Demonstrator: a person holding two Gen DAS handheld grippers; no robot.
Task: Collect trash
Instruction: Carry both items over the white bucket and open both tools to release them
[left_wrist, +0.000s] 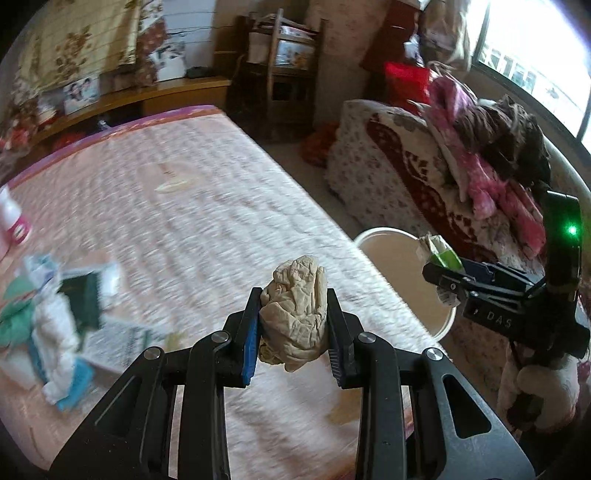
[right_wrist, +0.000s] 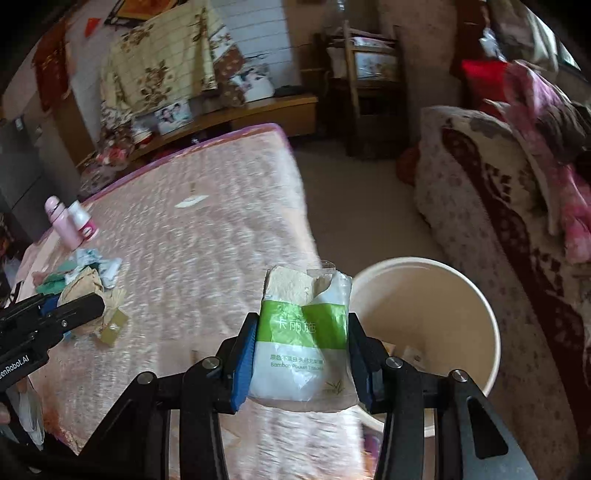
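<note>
My left gripper (left_wrist: 291, 332) is shut on a crumpled beige tissue wad (left_wrist: 295, 314), held above the pink mattress (left_wrist: 192, 206). My right gripper (right_wrist: 301, 354) is shut on a green and white tissue pack (right_wrist: 301, 343), held at the mattress edge just left of the cream bucket (right_wrist: 480, 317). The bucket also shows in the left wrist view (left_wrist: 391, 243), with the right gripper (left_wrist: 443, 277) in front of it. A pile of paper and wrapper trash (left_wrist: 55, 314) lies on the mattress at left; it also shows in the right wrist view (right_wrist: 92, 288), beside the left gripper (right_wrist: 66, 310).
A pink bottle (right_wrist: 61, 221) and a white bottle (right_wrist: 83, 219) stand on the mattress's far left. A sofa with a patterned blanket and clothes (right_wrist: 517, 206) is right of the bucket. A wooden shelf (right_wrist: 369, 96) and a low cabinet (right_wrist: 258, 110) stand at the back.
</note>
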